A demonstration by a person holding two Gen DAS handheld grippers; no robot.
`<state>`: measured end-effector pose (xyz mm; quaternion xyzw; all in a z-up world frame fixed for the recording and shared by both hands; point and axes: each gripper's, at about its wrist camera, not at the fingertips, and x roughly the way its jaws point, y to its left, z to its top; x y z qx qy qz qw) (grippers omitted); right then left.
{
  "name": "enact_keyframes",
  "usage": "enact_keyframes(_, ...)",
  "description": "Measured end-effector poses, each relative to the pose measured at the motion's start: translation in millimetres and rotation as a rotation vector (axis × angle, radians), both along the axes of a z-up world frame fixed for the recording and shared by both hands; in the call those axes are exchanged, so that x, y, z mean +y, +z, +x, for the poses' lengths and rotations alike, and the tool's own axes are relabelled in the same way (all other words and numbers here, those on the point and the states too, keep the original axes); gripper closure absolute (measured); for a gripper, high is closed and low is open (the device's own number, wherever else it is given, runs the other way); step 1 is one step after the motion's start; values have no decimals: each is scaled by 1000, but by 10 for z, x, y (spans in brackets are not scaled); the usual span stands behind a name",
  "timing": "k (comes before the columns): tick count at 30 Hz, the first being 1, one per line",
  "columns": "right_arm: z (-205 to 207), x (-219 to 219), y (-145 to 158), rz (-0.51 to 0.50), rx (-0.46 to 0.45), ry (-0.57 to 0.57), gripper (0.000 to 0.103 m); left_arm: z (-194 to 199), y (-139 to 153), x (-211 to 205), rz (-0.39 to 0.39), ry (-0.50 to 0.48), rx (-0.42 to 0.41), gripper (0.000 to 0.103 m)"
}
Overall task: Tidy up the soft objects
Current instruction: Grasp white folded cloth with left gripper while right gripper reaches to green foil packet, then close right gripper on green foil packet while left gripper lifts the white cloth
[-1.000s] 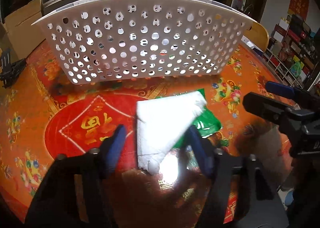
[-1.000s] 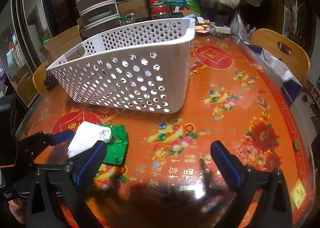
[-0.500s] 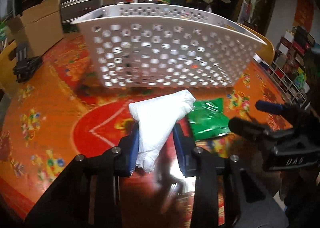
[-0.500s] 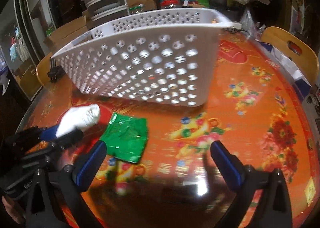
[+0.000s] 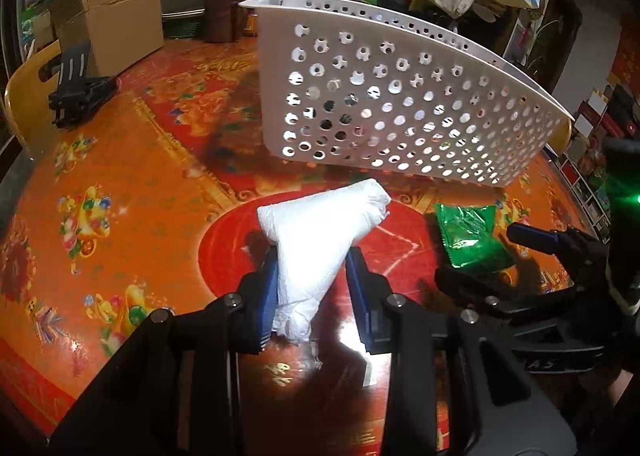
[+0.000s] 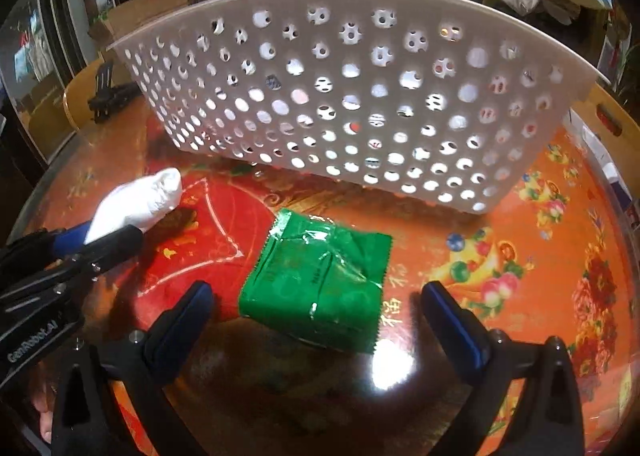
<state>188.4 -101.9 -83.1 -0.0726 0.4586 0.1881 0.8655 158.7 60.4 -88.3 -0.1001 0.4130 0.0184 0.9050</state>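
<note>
My left gripper (image 5: 314, 260) is shut on a white folded soft bundle (image 5: 320, 228) and holds it above the red and orange table, in front of the white perforated basket (image 5: 400, 104). The bundle also shows in the right wrist view (image 6: 136, 204), with the left gripper (image 6: 96, 236) at the left edge. A green foil packet (image 6: 320, 288) lies flat on the table. My right gripper (image 6: 320, 312) is open, its fingers (image 6: 184, 312) on either side of the packet, not touching it. The packet also shows in the left wrist view (image 5: 468, 236).
The basket (image 6: 360, 96) stands at mid-table, its long wall facing me. A black clamp-like object (image 5: 76, 92) lies at the far left by a wooden chair (image 5: 24, 96). Cardboard boxes (image 5: 112, 16) and drawers stand behind the table. Another chair (image 6: 612, 124) is at the right.
My left gripper closed on the white bundle and carried it left, off the green packet. My right gripper moved left and forward until its open fingers straddle the packet.
</note>
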Motion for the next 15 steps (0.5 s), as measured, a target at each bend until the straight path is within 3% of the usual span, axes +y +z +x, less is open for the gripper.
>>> enact_keyframes(6, 41, 123, -34, -42, -14, -2, 1, -18, -3, 0, -5, 9, 2, 73)
enact_keyframes(11, 27, 108, -2, -34, -41, 0, 19, -14, -24, -23, -1, 6, 5, 73)
enact_keyframes(13, 6, 64, 19, -31, -52, 0, 35, -13, -27, -25, -2, 6, 6, 73)
enact_keyframes(15, -22, -1, 41, -28, -60, -1, 39, -11, -28, -28, -3, 5, 5, 73)
